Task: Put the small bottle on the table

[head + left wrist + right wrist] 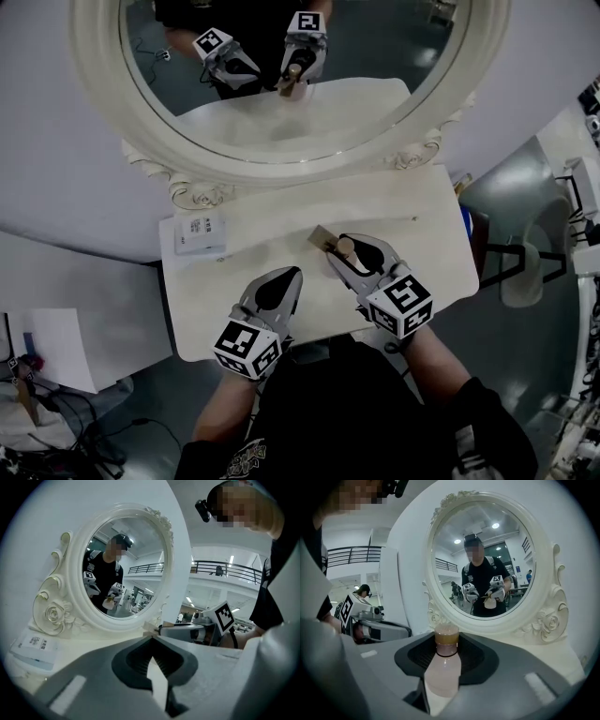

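The small bottle (446, 663) is pale pink with a tan cap (345, 247). My right gripper (336, 249) is shut on its body, low over the right half of the white dressing table (272, 225). I cannot tell whether the bottle's base touches the tabletop. My left gripper (294, 274) is shut with nothing in it, over the table's front middle, to the left of the right gripper. In the left gripper view the left gripper (151, 641) points towards the mirror, and the right gripper (187, 631) shows beyond it.
A large oval mirror (281, 94) in an ornate white frame stands along the table's back and reflects both grippers and the bottle. A white printed packet (200, 232) lies at the table's left. A small tan piece (321, 236) lies just beyond the right gripper's tips. Floor surrounds the small table.
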A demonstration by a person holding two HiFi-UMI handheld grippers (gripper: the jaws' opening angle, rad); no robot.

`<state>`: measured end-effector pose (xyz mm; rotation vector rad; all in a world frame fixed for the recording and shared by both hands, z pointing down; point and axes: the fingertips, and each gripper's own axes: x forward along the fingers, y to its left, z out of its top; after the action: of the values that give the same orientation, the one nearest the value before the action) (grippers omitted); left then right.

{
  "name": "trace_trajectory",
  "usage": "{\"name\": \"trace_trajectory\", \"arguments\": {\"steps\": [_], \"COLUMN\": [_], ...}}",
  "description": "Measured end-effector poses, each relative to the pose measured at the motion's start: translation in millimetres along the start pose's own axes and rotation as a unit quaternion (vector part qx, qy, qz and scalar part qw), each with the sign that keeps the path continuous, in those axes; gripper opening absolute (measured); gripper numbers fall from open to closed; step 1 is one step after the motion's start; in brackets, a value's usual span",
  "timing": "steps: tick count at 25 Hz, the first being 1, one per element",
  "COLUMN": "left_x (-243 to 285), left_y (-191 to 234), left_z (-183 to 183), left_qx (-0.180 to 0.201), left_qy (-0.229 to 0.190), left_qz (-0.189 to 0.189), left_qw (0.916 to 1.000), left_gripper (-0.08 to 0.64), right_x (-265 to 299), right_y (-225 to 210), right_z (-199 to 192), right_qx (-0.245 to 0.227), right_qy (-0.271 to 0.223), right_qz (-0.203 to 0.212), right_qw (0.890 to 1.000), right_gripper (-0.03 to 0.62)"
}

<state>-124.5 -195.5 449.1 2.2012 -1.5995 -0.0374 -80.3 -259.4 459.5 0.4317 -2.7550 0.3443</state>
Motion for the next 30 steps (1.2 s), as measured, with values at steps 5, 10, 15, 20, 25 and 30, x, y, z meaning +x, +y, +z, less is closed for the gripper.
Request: {"name": "trace_trajectory", "arguments": {"steps": [5, 10, 15, 20, 25, 30], "left_x": [12.6, 23.8, 33.5, 45.8, 55.0, 55.7], "left_y": [10.5, 17.5, 16.4, 19.9, 22.7, 30.2], "left_z": [-3.2, -7.8, -10.3, -16.9, -20.1, -27.5], "left_qx": [-0.014, -0.023, -0.014, -0.02, -0.021, -0.025], "left_qy": [-0.011, -0.017, -0.016, -0.006, -0.003, 0.003], "left_qz": [0.021, 0.042, 0.058, 0.069, 0.084, 0.097], "left_qw": [0.9996, 0.9987, 0.9981, 0.9974, 0.9962, 0.995], "left_gripper": [0.0, 0.0, 0.0, 0.0, 0.0, 0.0], "right_x": [11.6, 24.2, 39.3, 57.4, 74.4, 100.5], "right_y": [-11.7, -22.2, -35.4, -44.5, -54.7, -62.2], "right_z": [-0.6, -4.9, -8.8, -11.3, -16.8, -25.5], "right_qx": [-0.024, -0.037, -0.042, -0.048, -0.052, -0.059], "right_qy": [0.013, 0.025, 0.029, 0.033, 0.033, 0.035], "right_qz": [0.022, 0.044, 0.062, 0.082, 0.094, 0.101], "right_qw": [0.999, 0.998, 0.997, 0.995, 0.994, 0.993], "right_gripper": [0.167, 0.167, 0.167, 0.167, 0.167, 0.167]}}
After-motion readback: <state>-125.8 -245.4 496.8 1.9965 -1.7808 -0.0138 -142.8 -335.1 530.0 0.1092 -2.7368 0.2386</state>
